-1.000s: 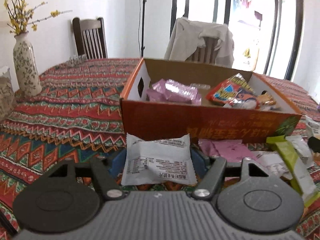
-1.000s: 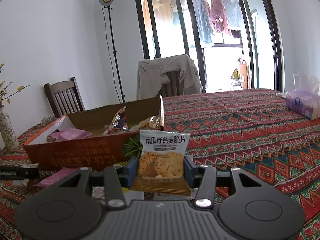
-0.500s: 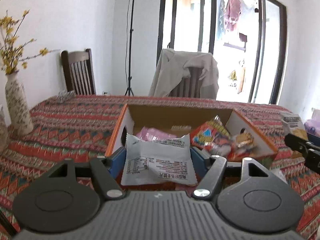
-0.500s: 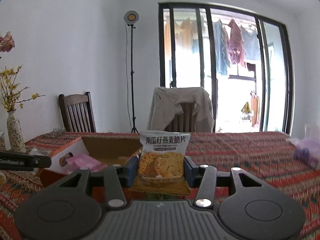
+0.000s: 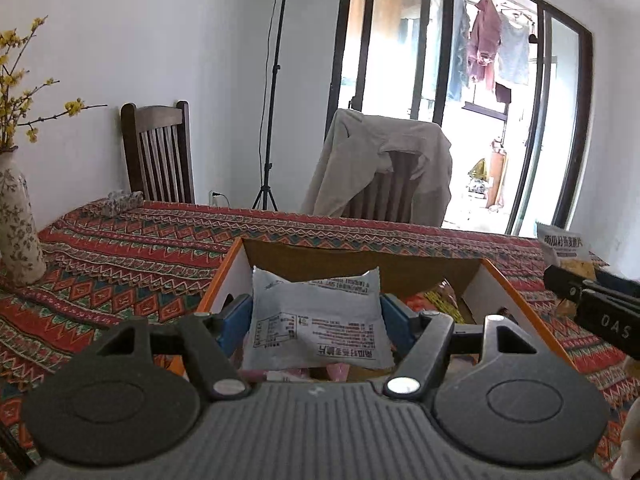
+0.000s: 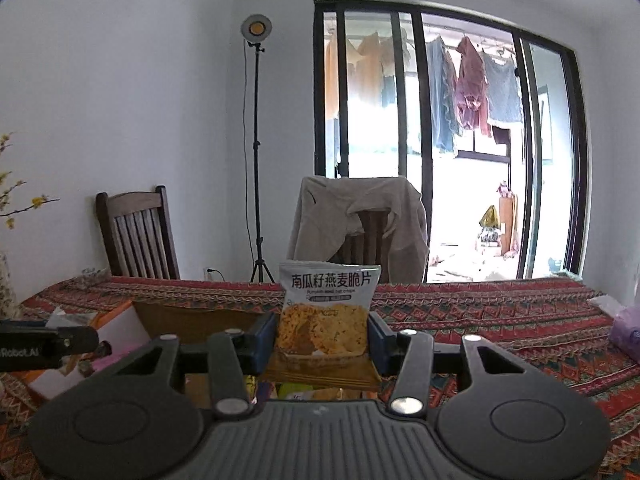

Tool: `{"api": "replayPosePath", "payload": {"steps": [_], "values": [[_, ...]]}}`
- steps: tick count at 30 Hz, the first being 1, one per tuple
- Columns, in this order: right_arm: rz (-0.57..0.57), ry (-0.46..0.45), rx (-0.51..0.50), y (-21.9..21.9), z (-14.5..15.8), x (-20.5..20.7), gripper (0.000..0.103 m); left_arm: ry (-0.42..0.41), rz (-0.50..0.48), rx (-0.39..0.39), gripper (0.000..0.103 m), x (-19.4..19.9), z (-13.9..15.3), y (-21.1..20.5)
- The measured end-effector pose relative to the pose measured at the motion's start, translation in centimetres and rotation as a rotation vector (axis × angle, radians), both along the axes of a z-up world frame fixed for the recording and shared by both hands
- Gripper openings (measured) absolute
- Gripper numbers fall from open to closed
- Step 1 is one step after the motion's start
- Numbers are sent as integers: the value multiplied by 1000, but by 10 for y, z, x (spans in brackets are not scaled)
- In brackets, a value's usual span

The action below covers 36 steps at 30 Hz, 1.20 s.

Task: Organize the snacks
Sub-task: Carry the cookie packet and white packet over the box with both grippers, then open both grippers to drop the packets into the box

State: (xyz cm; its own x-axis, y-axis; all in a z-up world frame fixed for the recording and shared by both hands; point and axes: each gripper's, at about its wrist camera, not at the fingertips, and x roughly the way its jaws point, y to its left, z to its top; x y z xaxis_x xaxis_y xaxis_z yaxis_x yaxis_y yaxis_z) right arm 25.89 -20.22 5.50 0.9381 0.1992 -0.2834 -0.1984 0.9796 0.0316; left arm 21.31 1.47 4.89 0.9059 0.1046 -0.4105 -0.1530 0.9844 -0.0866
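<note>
My left gripper (image 5: 316,320) is shut on a white snack packet (image 5: 316,320) that shows its printed back. It hangs over the near edge of the open orange cardboard box (image 5: 508,292), which holds several snacks. My right gripper (image 6: 322,332) is shut on a crisps packet (image 6: 326,312) with a white top and a picture of golden crisps. That packet also shows at the right edge of the left wrist view, crisps packet (image 5: 562,244), above the right gripper's finger (image 5: 600,308). In the right wrist view the box (image 6: 128,324) lies low at the left, behind the left gripper's finger (image 6: 48,344).
A patterned red cloth covers the table (image 5: 140,248). A flowered vase (image 5: 16,236) with yellow twigs stands at the left. Two chairs (image 5: 158,152) and a lamp stand (image 5: 272,92) are behind the table, one chair draped with a beige jacket (image 5: 380,168). A purple tissue pack (image 6: 628,332) lies far right.
Both grippers have risen and tipped up with their packets still held. The box has sunk lower in both views, and the loose snacks on the cloth in front of it have dropped out of sight.
</note>
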Motion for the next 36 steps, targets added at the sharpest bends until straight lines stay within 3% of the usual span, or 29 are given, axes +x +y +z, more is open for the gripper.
{"api": "replayPosePath", "payload": {"steps": [6,15,18,19,20,22,23,36], "values": [[-23,-3,-11,6,-26,16,47,0,41,-27,71,20,-15,9],[14,53,-12,9,-45,25,48,24,-3,-63,71,30,-38,22],[15,73,-22,10,-49,27,48,17,3,-71,78,28,-40,24],[17,74,-19,9,-50,27,55,3,6,-77,88,26,-40,25],[18,70,-12,8,-50,25,72,-17,12,-82,100,23,-39,25],[15,49,3,5,-48,20,98,-53,39,-74,103,17,-36,26],[16,36,10,3,-47,18,102,-64,45,-67,103,15,-36,25],[4,27,10,2,-45,16,103,-51,61,-61,103,15,-39,23]]}}
